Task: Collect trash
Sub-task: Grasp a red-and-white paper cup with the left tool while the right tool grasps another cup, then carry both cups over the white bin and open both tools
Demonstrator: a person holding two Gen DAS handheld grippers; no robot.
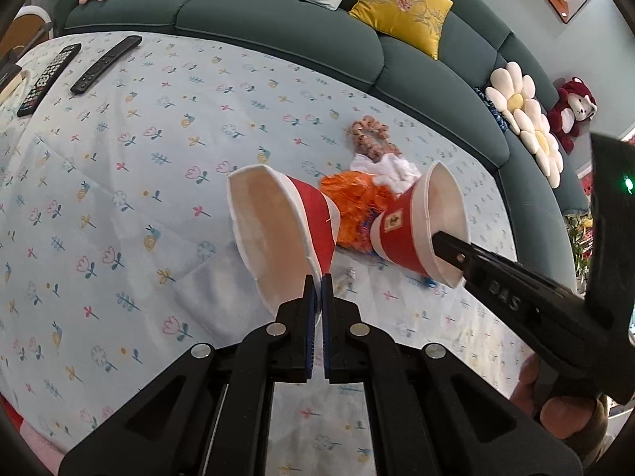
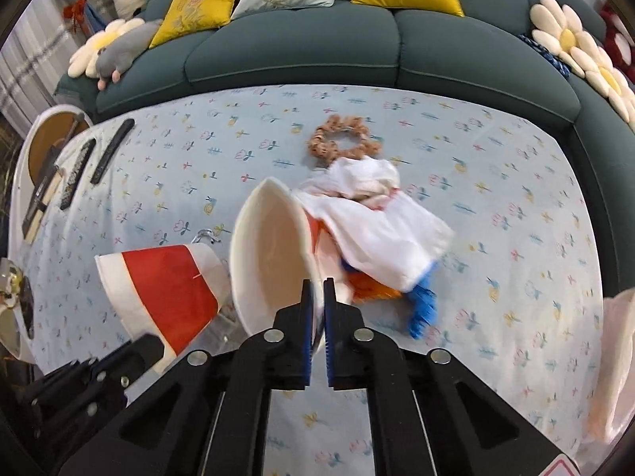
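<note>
Two red-and-white paper cups hang tilted just above the floral tablecloth (image 1: 139,182). In the left wrist view my left gripper (image 1: 319,279) is shut on the rim of the left cup (image 1: 278,226). The right cup (image 1: 416,222) is pinched at its rim by my right gripper (image 1: 444,242), which reaches in from the right. The right wrist view shows the right gripper (image 2: 317,283) shut on the rim of its cup (image 2: 270,254). The other cup (image 2: 162,285) hangs to the left on the left gripper (image 2: 149,349). Behind the cups lie a white tissue (image 2: 373,214), an orange wrapper (image 1: 351,202) and a blue scrap (image 2: 422,311).
A brown scrunchie (image 2: 341,139) lies beyond the tissue. Two black remotes (image 1: 107,63) (image 1: 47,79) rest at the far left of the cloth. A green sofa (image 2: 297,51) with cushions wraps around the back and right. A pale plastic bag (image 2: 619,357) shows at the right edge.
</note>
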